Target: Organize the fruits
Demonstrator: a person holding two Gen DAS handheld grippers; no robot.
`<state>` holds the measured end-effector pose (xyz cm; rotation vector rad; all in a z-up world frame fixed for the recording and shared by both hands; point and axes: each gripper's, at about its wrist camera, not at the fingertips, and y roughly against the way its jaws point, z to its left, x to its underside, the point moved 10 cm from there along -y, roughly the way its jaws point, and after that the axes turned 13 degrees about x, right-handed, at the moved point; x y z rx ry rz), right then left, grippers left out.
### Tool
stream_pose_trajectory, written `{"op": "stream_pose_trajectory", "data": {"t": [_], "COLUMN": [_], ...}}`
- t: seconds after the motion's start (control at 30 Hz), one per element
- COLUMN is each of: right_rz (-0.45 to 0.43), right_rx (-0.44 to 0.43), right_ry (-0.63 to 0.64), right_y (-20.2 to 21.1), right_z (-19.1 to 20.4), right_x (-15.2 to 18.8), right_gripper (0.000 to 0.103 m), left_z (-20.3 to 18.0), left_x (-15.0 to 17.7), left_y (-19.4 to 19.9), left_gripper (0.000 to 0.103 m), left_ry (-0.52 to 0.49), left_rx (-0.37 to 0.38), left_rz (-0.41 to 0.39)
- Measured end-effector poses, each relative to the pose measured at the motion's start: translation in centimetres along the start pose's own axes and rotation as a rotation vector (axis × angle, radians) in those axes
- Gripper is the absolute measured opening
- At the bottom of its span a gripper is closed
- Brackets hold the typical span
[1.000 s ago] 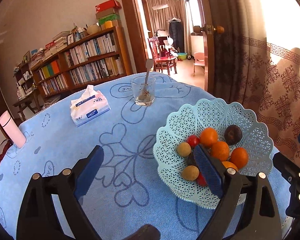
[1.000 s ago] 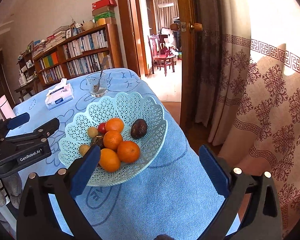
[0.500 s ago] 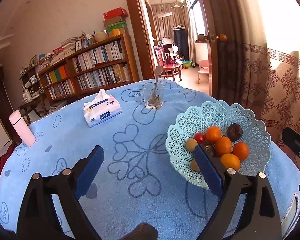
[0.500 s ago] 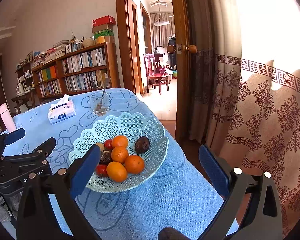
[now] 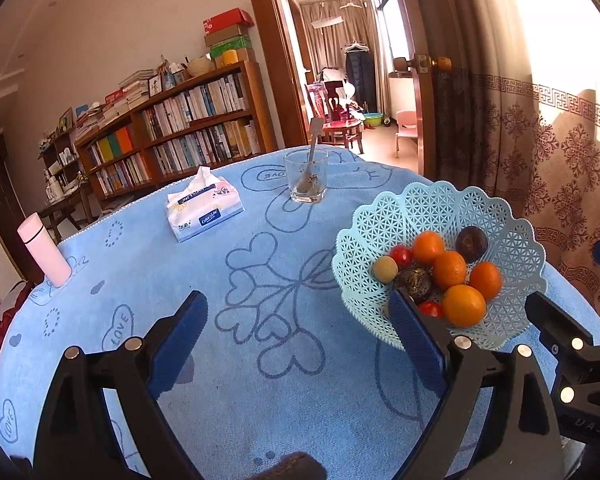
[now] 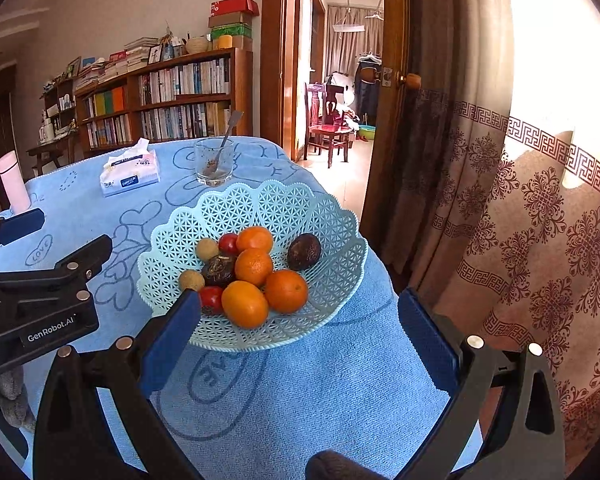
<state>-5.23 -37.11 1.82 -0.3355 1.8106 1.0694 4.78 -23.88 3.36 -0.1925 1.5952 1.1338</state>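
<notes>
Left gripper [image 5: 296, 336] and right gripper [image 6: 298, 336]: both gaped wide, holding nothing. Fruit basket [image 6: 300, 204]: centre frame in right view, right of centre in left view, on blue cloth [image 5: 260, 320]; held oranges, tomatoes, dark fruits. Step judged: sorting apparently complete or not begun. Next move: unclear.

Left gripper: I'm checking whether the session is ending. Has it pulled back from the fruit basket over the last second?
Yes. The left gripper has drawn back and up from the fruit basket, which now appears smaller and farther away.
</notes>
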Motion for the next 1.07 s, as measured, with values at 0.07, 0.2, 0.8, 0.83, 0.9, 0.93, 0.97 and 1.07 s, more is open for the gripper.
{"op": "stream_pose_trajectory", "data": {"t": [0.07,0.2,0.8,0.83,0.9,0.93,0.97,1.07], "right_rz": [0.01,0.024,0.057,0.059,0.064,0.067,0.07,0.08], "right_rx": [-0.001,-0.002,0.026,0.027,0.024,0.021,0.019,0.012], "right_ry": [0.005,0.014,-0.003,-0.004,-0.007,-0.007,-0.007,-0.007], "right_y": [-0.3,-0.8,-2.4,-2.5,-2.6,-2.6,-2.6,-2.7], "right_z": [0.2,0.5,-0.6,-0.6,-0.6,-0.5,-0.5,-0.2], "right_x": [0.2,0.4,1.2,1.2,1.3,1.4,1.5,1.7], "right_gripper": [0.1,0.1,0.1,0.1,0.1,0.1,0.1,0.1], "left_z": [0.1,0.3,-2.5,-2.6,-2.5,-2.4,-2.3,-1.9], "left_x": [0.1,0.4,0.0,0.0,0.1,0.1,0.2,0.5], "left_y": [-0.3,-0.8,-2.1,-2.2,-2.5,-2.6,-2.7,-2.9], "left_gripper": [0.091,0.091,0.091,0.091,0.091,0.091,0.091,0.091], "left_ry": [-0.001,0.001,-0.078,-0.079,-0.077,-0.075,-0.073,-0.069], "left_rx": [-0.001,-0.008,0.043,0.044,0.042,0.041,0.037,0.023], "left_rz": [0.008,0.022,0.028,0.034,0.045,0.049,0.053,0.066]}}
